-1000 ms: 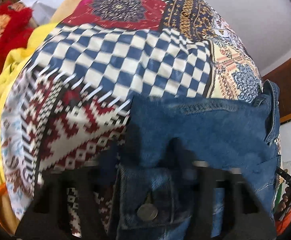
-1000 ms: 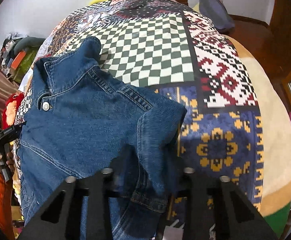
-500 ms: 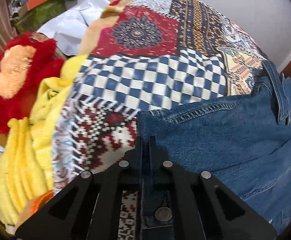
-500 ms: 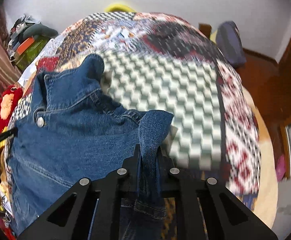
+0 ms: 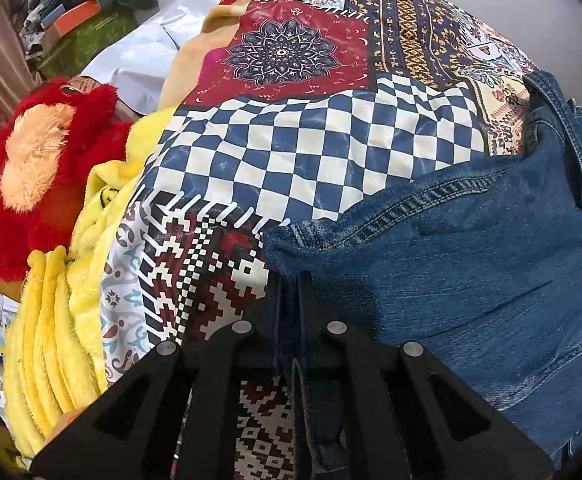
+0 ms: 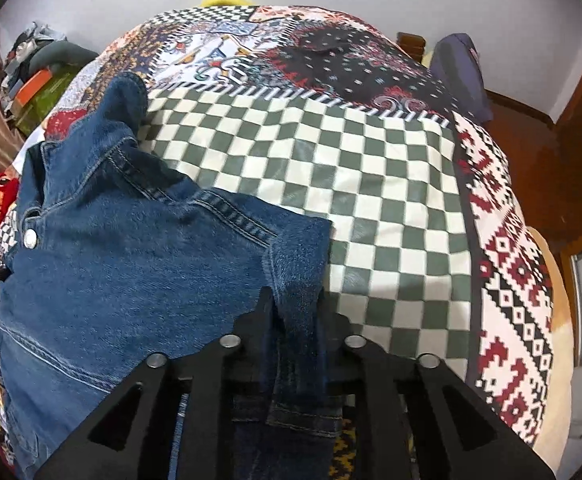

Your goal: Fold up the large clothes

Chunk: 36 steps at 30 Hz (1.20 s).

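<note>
A blue denim jacket (image 5: pixel 471 264) lies spread on a patchwork bedspread (image 5: pixel 311 152), collar toward the far side. My left gripper (image 5: pixel 289 280) points steeply down and is shut on the jacket's left edge, with a thin fold of denim pinched between its fingers. In the right wrist view the jacket (image 6: pixel 131 260) fills the left half, its metal button (image 6: pixel 30 239) showing near the collar. My right gripper (image 6: pixel 293 300) holds the short sleeve (image 6: pixel 299 248) over the green checked patch (image 6: pixel 371 200). Its jaws are opening slightly, with the sleeve's denim still between them.
A red plush toy (image 5: pixel 39 168) and a yellow fleece blanket (image 5: pixel 63 320) crowd the bed's left side, with a white sheet (image 5: pixel 143 64) and piled boxes and clothes (image 5: pixel 79 20) behind. A dark blue bag (image 6: pixel 463 72) sits past the bed's far right corner, beside a brown wooden floor (image 6: pixel 531 140).
Both grippers stood open around denim a second ago and have closed on it. The right one has since shifted sideways with the sleeve, and its jaws now stand a little wider.
</note>
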Each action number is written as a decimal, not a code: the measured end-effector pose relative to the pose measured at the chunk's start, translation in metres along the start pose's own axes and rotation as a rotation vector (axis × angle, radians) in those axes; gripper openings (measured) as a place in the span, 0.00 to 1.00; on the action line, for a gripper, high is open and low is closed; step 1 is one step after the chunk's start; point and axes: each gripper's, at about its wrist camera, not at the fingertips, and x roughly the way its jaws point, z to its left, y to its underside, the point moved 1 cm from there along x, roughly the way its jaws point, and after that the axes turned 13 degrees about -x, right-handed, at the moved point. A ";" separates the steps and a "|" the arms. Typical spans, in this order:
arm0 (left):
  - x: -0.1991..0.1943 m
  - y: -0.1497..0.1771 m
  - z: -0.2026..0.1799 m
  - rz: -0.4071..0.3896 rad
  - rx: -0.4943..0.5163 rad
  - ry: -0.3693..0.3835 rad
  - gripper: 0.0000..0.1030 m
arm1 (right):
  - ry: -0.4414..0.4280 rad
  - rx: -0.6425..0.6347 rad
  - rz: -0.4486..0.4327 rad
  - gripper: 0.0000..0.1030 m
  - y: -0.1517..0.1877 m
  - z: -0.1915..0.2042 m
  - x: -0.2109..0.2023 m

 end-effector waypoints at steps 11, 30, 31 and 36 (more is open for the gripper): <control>-0.017 0.017 0.000 0.033 0.046 -0.015 0.09 | 0.243 -0.057 -0.003 0.75 0.020 -0.003 -0.048; -0.196 0.076 -0.016 -0.184 0.113 0.178 0.56 | 0.062 -0.079 -0.261 0.77 0.084 0.083 -0.244; -0.204 0.082 -0.016 -0.199 0.112 0.191 0.60 | 0.048 -0.082 -0.246 0.78 0.092 0.088 -0.250; -0.232 0.121 -0.005 -0.214 0.126 0.214 0.74 | 0.031 -0.088 -0.199 0.78 0.132 0.101 -0.259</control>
